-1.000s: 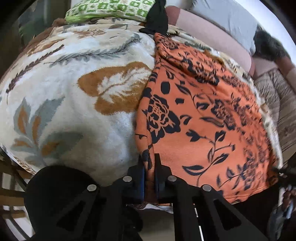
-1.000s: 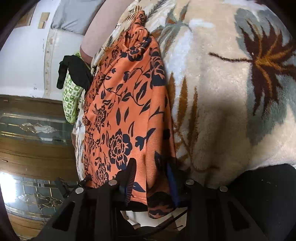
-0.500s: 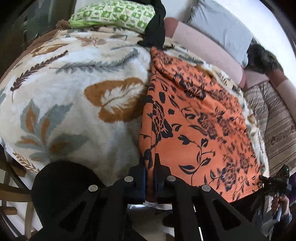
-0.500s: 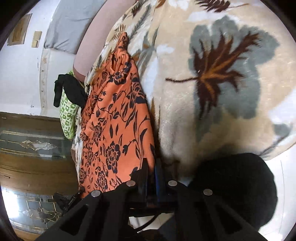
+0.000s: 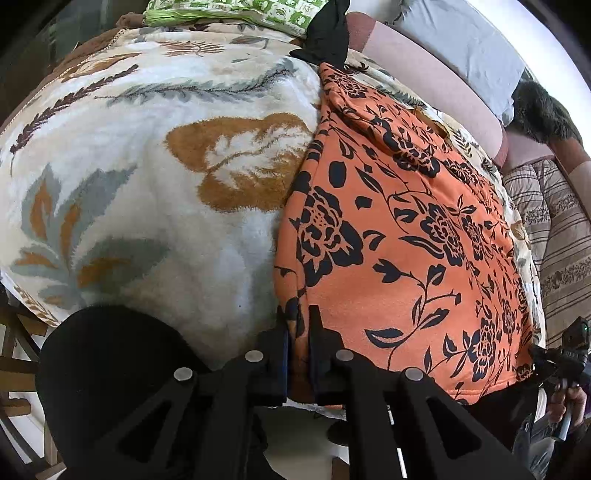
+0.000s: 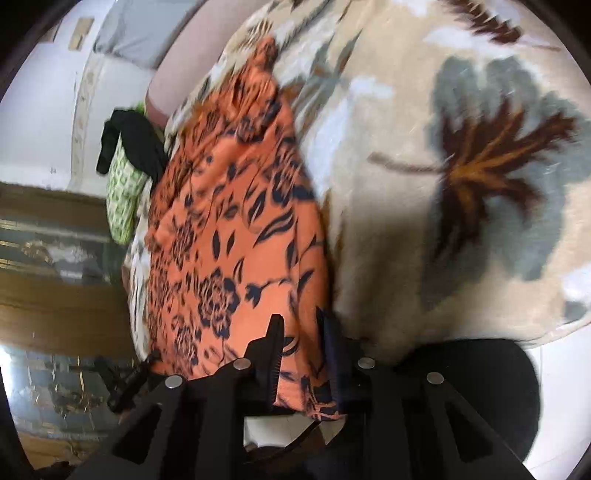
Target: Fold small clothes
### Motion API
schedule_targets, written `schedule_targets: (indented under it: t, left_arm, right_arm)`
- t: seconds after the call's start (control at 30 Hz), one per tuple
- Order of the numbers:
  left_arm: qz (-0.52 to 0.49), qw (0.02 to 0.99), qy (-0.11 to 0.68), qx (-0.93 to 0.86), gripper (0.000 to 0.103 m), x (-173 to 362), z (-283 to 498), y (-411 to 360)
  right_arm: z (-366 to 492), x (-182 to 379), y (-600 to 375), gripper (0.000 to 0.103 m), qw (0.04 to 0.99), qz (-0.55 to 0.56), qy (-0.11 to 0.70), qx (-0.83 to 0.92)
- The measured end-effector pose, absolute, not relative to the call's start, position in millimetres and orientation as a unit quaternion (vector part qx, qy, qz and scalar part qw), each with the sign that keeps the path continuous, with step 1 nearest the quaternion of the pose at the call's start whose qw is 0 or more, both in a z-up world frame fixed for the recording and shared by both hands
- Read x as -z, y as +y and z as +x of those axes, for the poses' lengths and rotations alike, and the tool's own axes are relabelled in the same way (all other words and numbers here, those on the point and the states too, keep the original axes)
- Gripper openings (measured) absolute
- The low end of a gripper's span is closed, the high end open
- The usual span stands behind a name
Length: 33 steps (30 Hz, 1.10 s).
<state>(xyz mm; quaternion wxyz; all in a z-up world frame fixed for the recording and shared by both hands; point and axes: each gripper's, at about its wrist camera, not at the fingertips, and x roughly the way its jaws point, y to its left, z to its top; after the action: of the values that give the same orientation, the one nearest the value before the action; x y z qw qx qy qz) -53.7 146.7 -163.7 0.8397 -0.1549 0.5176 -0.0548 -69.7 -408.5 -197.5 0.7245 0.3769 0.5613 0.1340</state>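
Observation:
An orange garment with a black flower print lies spread on a cream blanket with leaf patterns on a bed. My left gripper is shut on the garment's near left corner at the bed's edge. In the right wrist view the same garment runs away from me, and my right gripper has its jaws apart around the near right corner, the cloth lying loose between them. The right gripper also shows at the far right of the left wrist view.
A green patterned pillow and a black garment lie at the head of the bed. Pink and grey pillows line the far side. A striped brown cover lies to the right. A wooden cabinet stands beyond the bed.
My right gripper was shut on the garment's corner half a second ago; its jaws have now opened. My left gripper has stayed shut on its corner, moving closer to the bed.

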Motion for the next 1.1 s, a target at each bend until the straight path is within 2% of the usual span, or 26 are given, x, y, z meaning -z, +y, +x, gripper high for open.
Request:
schedule_targets:
  t: [0.1, 0.17, 0.37, 0.53, 0.63, 0.73, 0.87, 0.97, 1.1]
  left_arm:
    - [-0.154, 0.838, 0.520, 0.057, 0.009, 166.7, -53.0, 145.9]
    - [-0.159, 0.836, 0.522, 0.058, 0.012, 168.6, -52.4, 147.3]
    - [-0.160, 0.836, 0.522, 0.060, 0.012, 167.9, -53.5, 148.0]
    - [-0.147, 0.837, 0.523, 0.060, 0.012, 166.8, -54.1, 143.6]
    - [-0.133, 0.842, 0.518, 0.065, 0.007, 160.0, -54.7, 141.6]
    - [-0.149, 0.853, 0.493, 0.082, 0.007, 140.9, -59.0, 145.0]
    - [-0.177, 0.856, 0.476, 0.093, 0.007, 123.5, -55.7, 152.6]
    - [-0.179, 0.847, 0.493, 0.085, 0.007, 134.7, -50.3, 154.5]
    - [-0.171, 0.825, 0.536, 0.065, 0.007, 163.8, -46.5, 152.1]
  right_arm:
    - [-70.2, 201.3, -399.1, 0.021, 0.712, 0.366, 0.584, -0.135]
    - [-71.9, 209.7, -405.4, 0.013, 0.705, 0.379, 0.587, -0.120]
    - [-67.4, 203.0, -401.8, 0.020, 0.716, 0.334, 0.606, -0.093]
    - [-65.0, 210.1, -401.8, 0.021, 0.714, 0.324, 0.615, -0.090]
    - [-70.4, 212.9, -408.5, 0.009, 0.696, 0.387, 0.592, -0.121]
    - [-85.4, 210.1, -422.9, 0.008, 0.675, 0.478, 0.540, -0.158]
    - [-95.0, 212.1, -434.6, 0.008, 0.655, 0.543, 0.494, -0.177]
    - [-94.5, 214.7, -438.7, 0.008, 0.648, 0.572, 0.466, -0.188]
    - [-95.3, 236.6, -432.4, 0.008, 0.627, 0.584, 0.481, -0.186]
